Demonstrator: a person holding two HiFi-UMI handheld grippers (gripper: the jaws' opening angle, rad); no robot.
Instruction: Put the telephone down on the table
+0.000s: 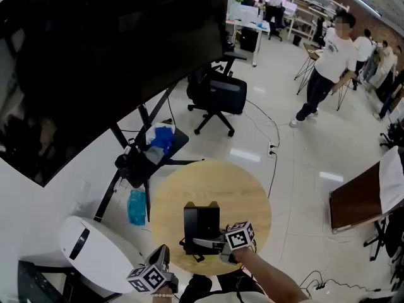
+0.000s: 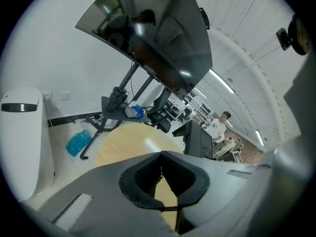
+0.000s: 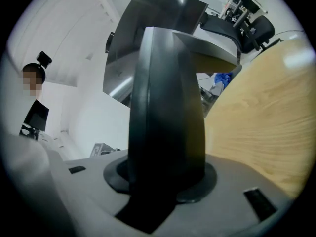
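Note:
The black telephone (image 1: 202, 221) is upright over the near part of the round wooden table (image 1: 208, 182). My right gripper (image 1: 206, 242) comes in from the lower right and is shut on the telephone's lower part. In the right gripper view the telephone (image 3: 168, 98) fills the space between the jaws of the right gripper (image 3: 163, 177), with the table (image 3: 261, 112) to its right. I cannot tell whether its base touches the wood. My left gripper (image 1: 162, 252) hovers by the table's near left edge, shut and holding nothing. From the left gripper (image 2: 161, 155) I see the table (image 2: 123, 139) and the telephone (image 2: 200, 142) ahead.
A large dark curved screen (image 1: 95, 55) on a black stand rises at the left. A white device (image 1: 95, 251) sits left of the table. A blue bag (image 1: 136, 207) lies on the floor. An office chair (image 1: 218, 96) and people (image 1: 328, 62) stand beyond; a brown table (image 1: 360, 201) is at the right.

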